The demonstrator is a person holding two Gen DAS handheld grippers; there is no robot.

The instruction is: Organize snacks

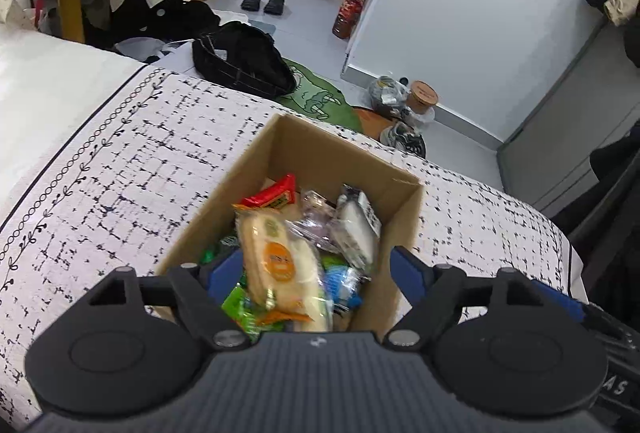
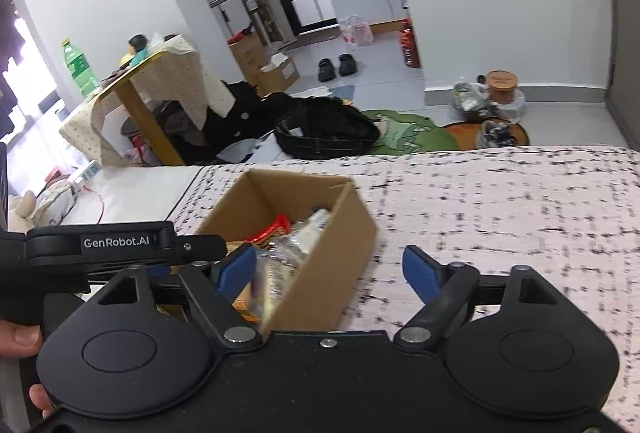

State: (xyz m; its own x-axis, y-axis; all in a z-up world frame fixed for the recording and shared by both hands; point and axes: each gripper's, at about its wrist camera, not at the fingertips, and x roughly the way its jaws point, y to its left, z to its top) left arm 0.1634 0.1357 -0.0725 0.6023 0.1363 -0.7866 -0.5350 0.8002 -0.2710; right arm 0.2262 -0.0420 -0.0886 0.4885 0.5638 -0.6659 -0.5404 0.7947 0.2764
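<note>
The bed (image 1: 100, 161) fills the lower half of both views, covered by a white cloth with a black crosshatch print. The box (image 1: 340, 153), open-topped cardboard, stands on this cloth at lower centre of the left wrist view and at centre-left of the right wrist view.

The snacks (image 1: 280, 265) lie piled inside the box. A pale bread pack (image 1: 276, 261) with an orange round label lies on top, toward the near wall. A red packet (image 1: 272, 195) sits toward the far side. A clear pack (image 1: 356, 225) with white contents leans at the right of the pile. Green and blue wrappers show beneath the bread pack.

The left tongs (image 1: 316, 273) stand wide open over the near end of the box, blue pads on either side of the pile, with nothing gripped. The right tongs (image 2: 330, 269) also stand wide open and empty: their left pad sits over the box interior, their right pad over the cloth outside, with the box's right wall between them, untouched.

Fingertips (image 2: 20, 337) show at the lower left edge of the right wrist view.
</note>
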